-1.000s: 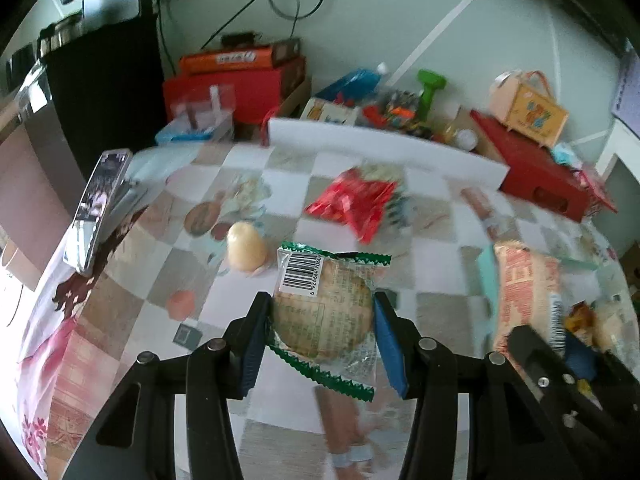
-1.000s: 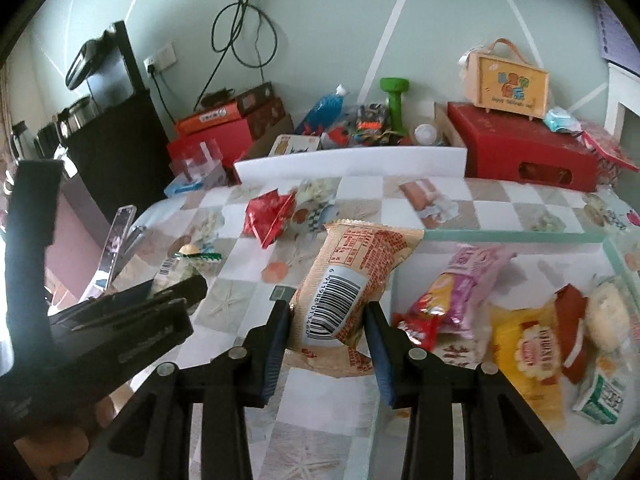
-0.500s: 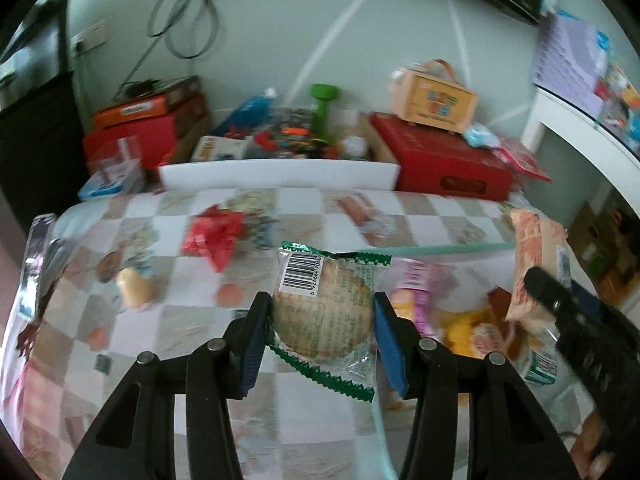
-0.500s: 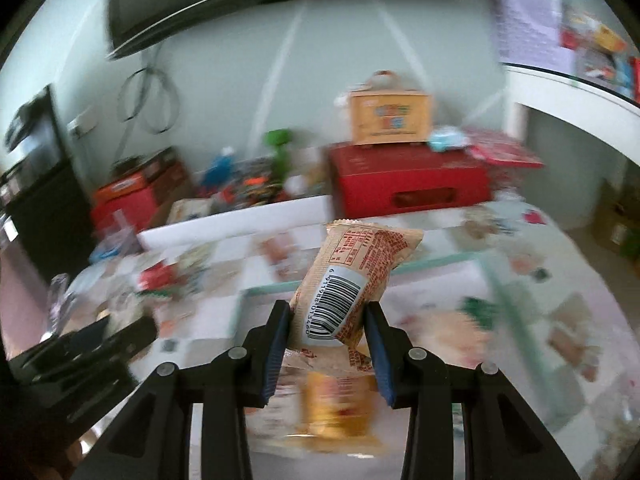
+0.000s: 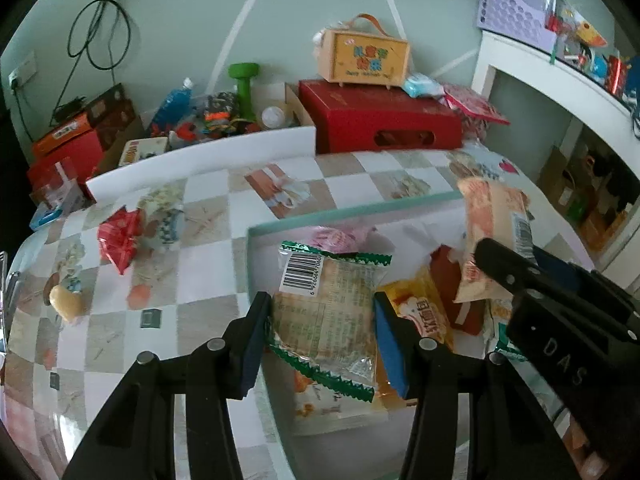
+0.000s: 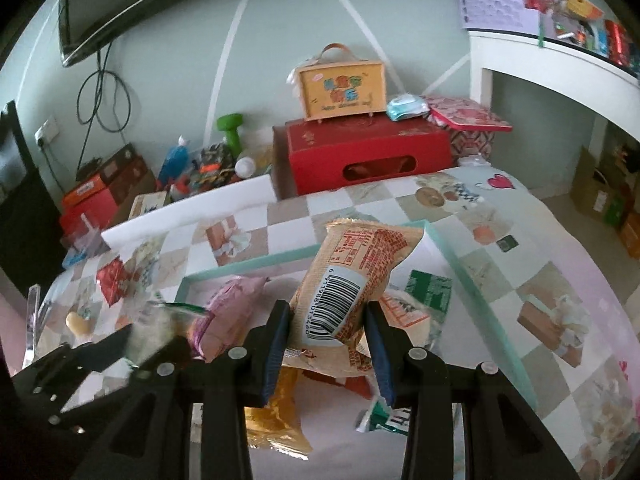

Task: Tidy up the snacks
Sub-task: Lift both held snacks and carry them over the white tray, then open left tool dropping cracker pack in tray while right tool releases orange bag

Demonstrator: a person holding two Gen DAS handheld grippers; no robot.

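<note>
My left gripper (image 5: 320,328) is shut on a green-edged clear cake packet (image 5: 332,304) and holds it over the near left part of the teal-rimmed white tray (image 5: 348,210). My right gripper (image 6: 326,340) is shut on an orange barcoded snack packet (image 6: 352,280) above the tray's rim (image 6: 256,262); it also shows in the left wrist view (image 5: 496,232). The tray holds a pink packet (image 6: 232,308), yellow packets (image 5: 424,312), a dark red one (image 5: 452,280) and a green-white one (image 6: 430,290).
A red packet (image 5: 120,240) and a small yellow snack (image 5: 66,302) lie on the checked tablecloth left of the tray. A white board (image 5: 200,156), red boxes (image 5: 380,120), an orange case (image 5: 364,58) and clutter line the back. A white shelf (image 5: 560,80) stands right.
Both grippers have swung right with their packets, from over the tablecloth to over the tray. The loose snacks on the cloth now lie far to the left.
</note>
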